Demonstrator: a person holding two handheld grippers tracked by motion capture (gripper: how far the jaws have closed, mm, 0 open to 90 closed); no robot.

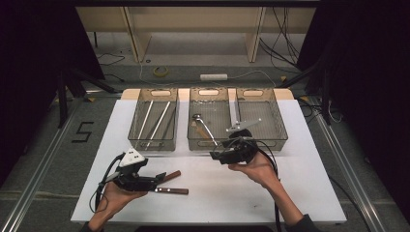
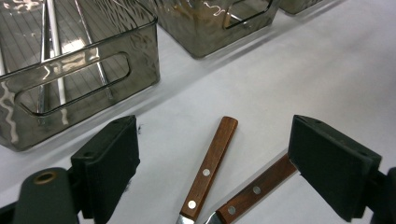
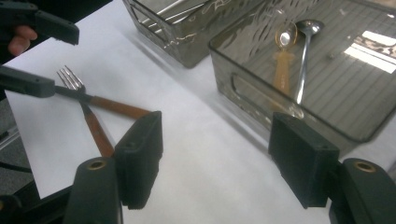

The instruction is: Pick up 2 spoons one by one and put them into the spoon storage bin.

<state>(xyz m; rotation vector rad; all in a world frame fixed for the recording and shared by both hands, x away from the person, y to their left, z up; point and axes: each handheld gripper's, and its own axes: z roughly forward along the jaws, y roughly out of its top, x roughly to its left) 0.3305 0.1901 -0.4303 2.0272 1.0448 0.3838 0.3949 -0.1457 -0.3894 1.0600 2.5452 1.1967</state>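
Left claw [image 2: 215, 163] apart, straddling two wooden-handled forks [image 2: 210, 168] crossed on table [image 1: 241, 188] (likely lining up a grab); right claw [image 3: 215, 163] apart, empty, by middle bin [image 3: 299, 116].

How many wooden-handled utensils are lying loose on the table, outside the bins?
2. Both lie on the white table by the left gripper, handles crossing near their metal ends: one wooden-handled utensil between its open jaws, the other angled beside it. The right gripper view shows fork tines on one.
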